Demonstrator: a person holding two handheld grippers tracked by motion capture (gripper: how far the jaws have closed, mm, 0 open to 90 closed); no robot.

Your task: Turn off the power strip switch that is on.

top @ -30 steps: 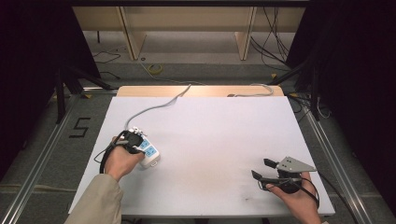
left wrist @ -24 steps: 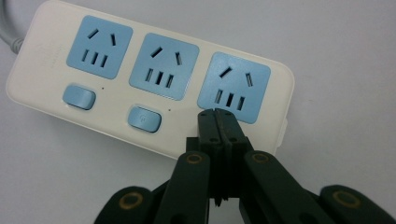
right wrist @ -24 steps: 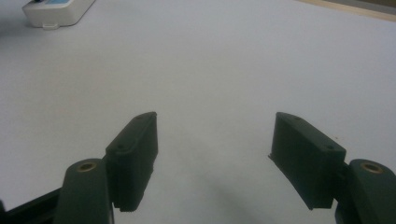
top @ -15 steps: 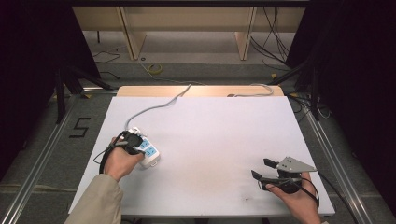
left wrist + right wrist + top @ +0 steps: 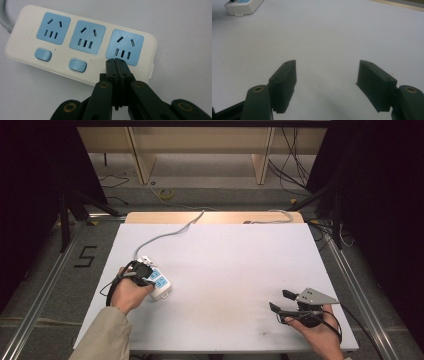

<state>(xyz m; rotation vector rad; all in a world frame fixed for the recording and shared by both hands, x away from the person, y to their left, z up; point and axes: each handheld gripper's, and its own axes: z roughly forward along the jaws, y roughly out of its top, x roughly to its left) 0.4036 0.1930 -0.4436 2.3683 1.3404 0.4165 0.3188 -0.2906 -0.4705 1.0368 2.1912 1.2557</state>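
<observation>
1. High view: a white bench carries a white power strip with blue sockets near its left side. Its grey cable runs over the far edge of the bench.
2. High view: the left hand holds the left gripper right over the power strip. The right hand holds the right gripper near the right front corner of the bench, well apart from the strip, with its fingers spread.
3. Left gripper view: the two black fingers are pressed together with nothing between them. Their tips are over the near edge of the strip, just under the right blue socket. Two blue buttons lie to the left of the tips.
4. Right gripper view: the fingers stand wide apart over the bare bench and grasp nothing. One end of the power strip shows far off at the top left corner.
</observation>
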